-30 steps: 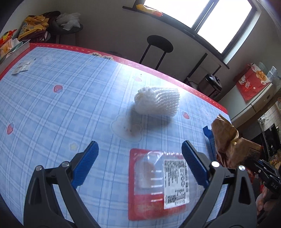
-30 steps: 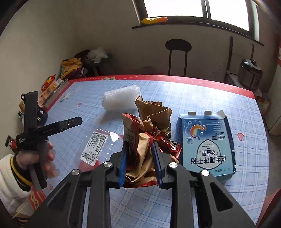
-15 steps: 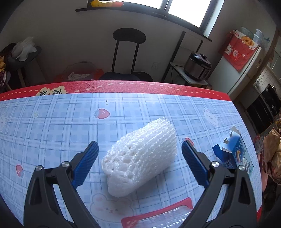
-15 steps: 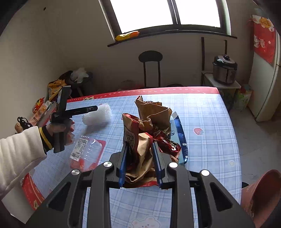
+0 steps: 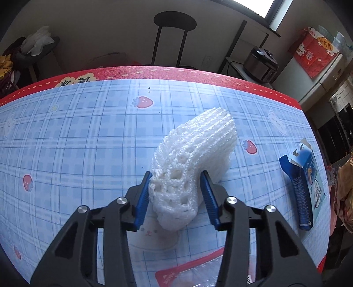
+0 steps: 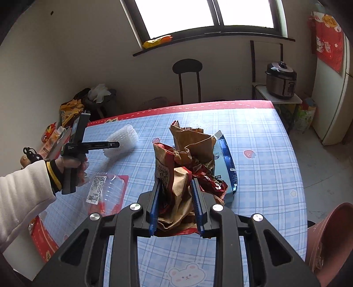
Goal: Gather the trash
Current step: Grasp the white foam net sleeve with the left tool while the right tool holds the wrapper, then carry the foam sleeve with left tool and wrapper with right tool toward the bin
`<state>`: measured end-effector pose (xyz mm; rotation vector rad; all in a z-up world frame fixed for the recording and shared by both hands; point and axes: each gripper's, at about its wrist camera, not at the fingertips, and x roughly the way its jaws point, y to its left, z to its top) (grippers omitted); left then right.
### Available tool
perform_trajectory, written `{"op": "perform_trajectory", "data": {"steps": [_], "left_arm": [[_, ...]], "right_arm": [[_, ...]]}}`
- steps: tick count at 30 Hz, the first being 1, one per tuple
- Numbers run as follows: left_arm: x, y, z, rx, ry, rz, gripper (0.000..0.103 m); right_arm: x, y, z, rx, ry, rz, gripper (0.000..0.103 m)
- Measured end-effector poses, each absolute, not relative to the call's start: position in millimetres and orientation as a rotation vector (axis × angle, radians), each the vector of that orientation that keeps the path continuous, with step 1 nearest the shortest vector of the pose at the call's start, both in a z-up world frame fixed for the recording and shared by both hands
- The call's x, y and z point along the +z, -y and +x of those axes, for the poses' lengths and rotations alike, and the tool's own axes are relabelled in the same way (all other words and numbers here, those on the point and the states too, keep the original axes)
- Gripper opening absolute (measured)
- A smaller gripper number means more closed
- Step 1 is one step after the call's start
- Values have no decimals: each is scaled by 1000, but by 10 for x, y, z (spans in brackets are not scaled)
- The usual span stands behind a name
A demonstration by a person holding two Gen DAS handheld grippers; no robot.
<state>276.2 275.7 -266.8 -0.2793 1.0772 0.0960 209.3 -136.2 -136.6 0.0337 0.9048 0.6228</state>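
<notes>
Daylight pours through the window [image 6: 211,15], blown out to pure white. The table [image 5: 88,136] is evenly bright, shadows soft. Both views are sharp at centre; fisheye bends the edges, and the corners go black.

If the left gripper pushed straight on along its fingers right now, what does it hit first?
The white foam net: the left gripper has just been closing on its near end, pads pressing into it. Pushing on would drive the net into the checked tablecloth right under it; depth is unclear, but nothing else lies in that line.
</notes>
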Motion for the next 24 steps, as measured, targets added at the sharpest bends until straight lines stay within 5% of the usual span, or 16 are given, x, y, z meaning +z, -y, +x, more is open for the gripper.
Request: {"op": "perform_trajectory", "data": {"steps": [24], "left_arm": [[-1967, -2660, 1468, 171, -954, -358, 34]], "right_arm": [[-1391, 1535, 1424, 653, -938, 125, 27]]}}
